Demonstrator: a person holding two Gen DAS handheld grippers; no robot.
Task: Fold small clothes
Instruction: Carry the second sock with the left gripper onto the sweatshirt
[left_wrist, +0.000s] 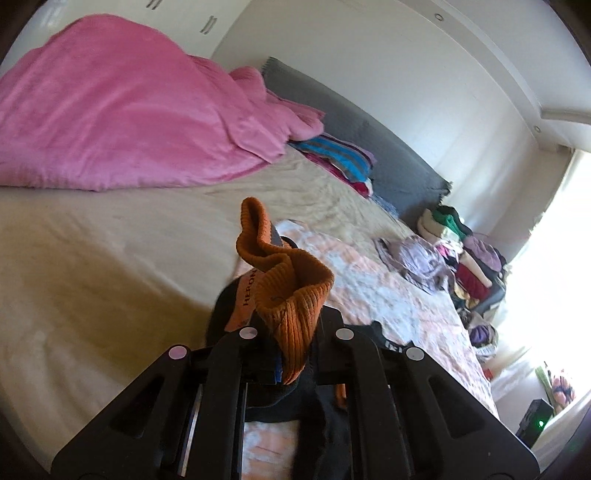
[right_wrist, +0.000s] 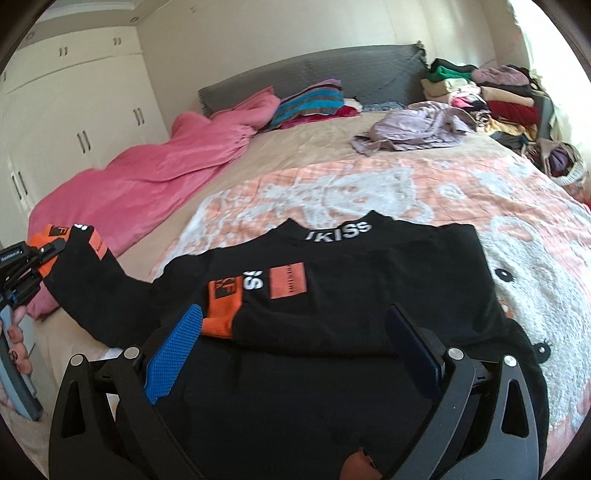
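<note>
Sweater (right_wrist: 332, 295) is soft, light, floppy; left fingers (left_wrist: 291, 354) pinch its orange cuff (left_wrist: 291, 314), right fingers (right_wrist: 295, 350) spread wide above. Grip cuffs or hems.

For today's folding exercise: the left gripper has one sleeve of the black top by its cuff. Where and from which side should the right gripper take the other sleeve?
Grip the orange cuff of the sleeve folded across the black top. It lies flat, its end pointing left, beside the open right gripper. Come from above at that end. The left gripper holds the other cuff.
</note>
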